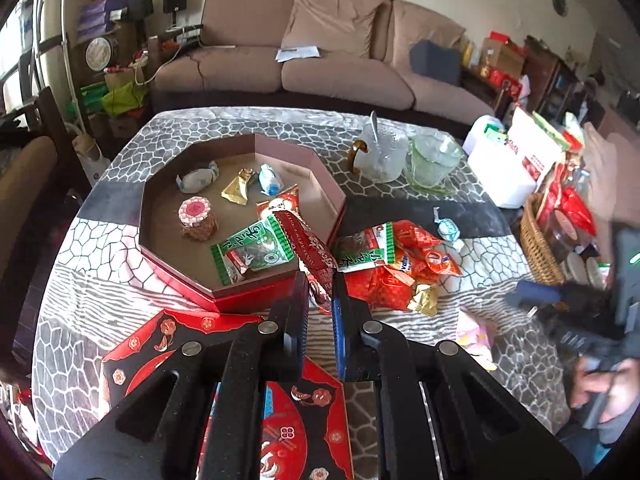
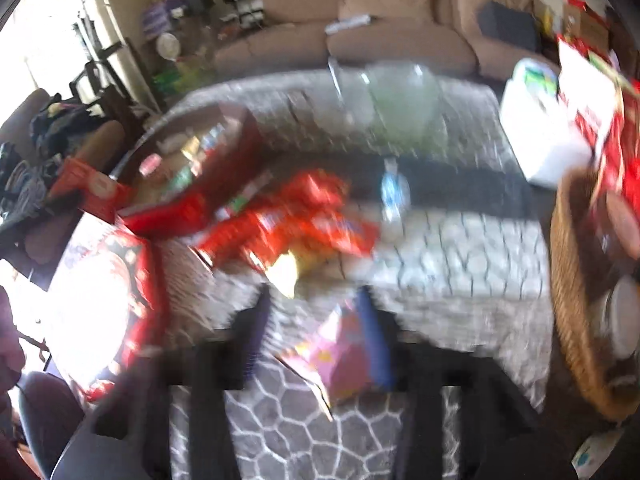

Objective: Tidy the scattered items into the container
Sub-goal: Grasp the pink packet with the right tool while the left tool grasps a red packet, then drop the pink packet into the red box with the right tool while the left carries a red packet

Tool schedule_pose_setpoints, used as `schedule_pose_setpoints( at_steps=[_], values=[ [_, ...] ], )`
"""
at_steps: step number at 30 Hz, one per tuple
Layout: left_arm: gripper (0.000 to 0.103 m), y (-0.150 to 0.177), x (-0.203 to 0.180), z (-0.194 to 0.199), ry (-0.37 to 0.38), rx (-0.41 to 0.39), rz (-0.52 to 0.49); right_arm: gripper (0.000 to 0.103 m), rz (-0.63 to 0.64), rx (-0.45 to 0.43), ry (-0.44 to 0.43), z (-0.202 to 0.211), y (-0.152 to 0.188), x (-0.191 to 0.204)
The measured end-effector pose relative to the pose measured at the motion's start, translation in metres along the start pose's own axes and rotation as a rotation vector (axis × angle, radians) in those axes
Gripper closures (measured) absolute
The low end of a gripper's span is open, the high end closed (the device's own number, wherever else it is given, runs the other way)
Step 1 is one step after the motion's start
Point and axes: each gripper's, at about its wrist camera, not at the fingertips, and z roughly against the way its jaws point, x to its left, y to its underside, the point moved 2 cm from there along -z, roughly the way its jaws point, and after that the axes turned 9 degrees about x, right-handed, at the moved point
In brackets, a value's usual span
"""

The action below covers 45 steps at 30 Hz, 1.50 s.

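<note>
We see the table (image 1: 100,248) first, under its grey stone-pattern cloth, and on it the octagonal red box (image 1: 256,298), open, brown inside. The box lies just ahead of our left gripper (image 1: 320,292) and slightly to the left of it. Our left jaws are pinched on a long red wrapped bar (image 1: 308,248). The bar runs from the fingertips up over the box's near rim, its far end over the box floor. Its wrapper is shiny dark red with pale lettering, crinkled at the sealed ends.

Nearer to us, under the left gripper, lies the lid (image 1: 200,340), red and black with flower marks. Right of the box sits the pile (image 1: 400,256) of loose snacks: orange-red packets, a green and white packet, a small gold one at the near edge. A blue and white candy (image 1: 448,228) lies apart, just beyond the pile.

Inside the box we count a green packet (image 1: 256,248), a round pink-topped sweet (image 1: 198,216), a gold sweet (image 1: 238,188), and two pale wrapped ones at the back.

The right wrist view is badly blurred. Our right gripper (image 2: 316,312) has its jaws spread, no earlier than that can we say. A pink packet (image 2: 340,352) lies between them, against the right finger; whether it touches the pad we cannot tell. It looks pink with small bright spots. The pile (image 2: 296,220) lies just ahead, and a wicker basket (image 2: 568,280) stands at the far right.
</note>
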Motion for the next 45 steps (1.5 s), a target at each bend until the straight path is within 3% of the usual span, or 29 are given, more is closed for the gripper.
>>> schedule_pose_setpoints(
  at_steps=[2, 4, 12, 15, 17, 19, 21, 25, 28, 33, 37, 40, 45],
  values=[
    [0.093, 0.004, -0.001, -0.001, 0.010, 0.006, -0.003, 0.039, 0.000, 0.011, -0.004, -0.010, 0.014, -0.006],
    [0.093, 0.009, -0.001, -0.006, 0.019, 0.015, -0.001, 0.027, 0.006, 0.036, 0.019, -0.021, 0.029, -0.009],
    [0.093, 0.022, 0.000, -0.016, 0.029, 0.044, 0.013, 0.022, 0.030, 0.153, 0.084, -0.071, 0.050, -0.003],
    [0.093, 0.023, 0.004, -0.017, 0.024, 0.046, 0.016, 0.022, 0.061, 0.139, 0.130, -0.079, 0.053, 0.001],
    [0.093, 0.023, 0.008, -0.018, 0.021, 0.049, 0.019, 0.032, 0.056, 0.117, 0.135, -0.077, 0.052, -0.001],
    [0.093, 0.022, 0.013, -0.020, 0.016, 0.053, 0.024, 0.055, 0.042, 0.091, 0.096, -0.070, 0.048, -0.004],
    [0.093, 0.021, 0.017, -0.021, 0.015, 0.053, 0.028, 0.066, 0.043, 0.083, 0.092, -0.063, 0.041, -0.004],
    [0.093, 0.018, 0.027, -0.019, 0.017, 0.048, 0.040, 0.077, 0.063, 0.084, 0.115, -0.056, 0.028, 0.004],
    [0.093, 0.012, 0.037, -0.016, 0.007, 0.042, 0.042, 0.078, 0.084, 0.060, 0.098, -0.043, 0.016, 0.013],
    [0.092, -0.002, 0.061, -0.012, -0.014, 0.029, 0.056, 0.078, 0.102, 0.013, -0.002, -0.018, -0.015, 0.039],
    [0.092, -0.021, 0.081, -0.012, -0.033, 0.014, 0.064, 0.078, 0.070, -0.018, -0.154, -0.007, -0.060, 0.068],
    [0.092, -0.037, 0.094, -0.022, -0.046, 0.016, 0.061, 0.078, 0.021, -0.013, -0.292, -0.016, -0.097, 0.090],
    [0.092, -0.059, 0.113, -0.047, -0.069, 0.045, 0.058, 0.078, -0.034, 0.035, -0.431, -0.056, -0.143, 0.128]
  ],
)
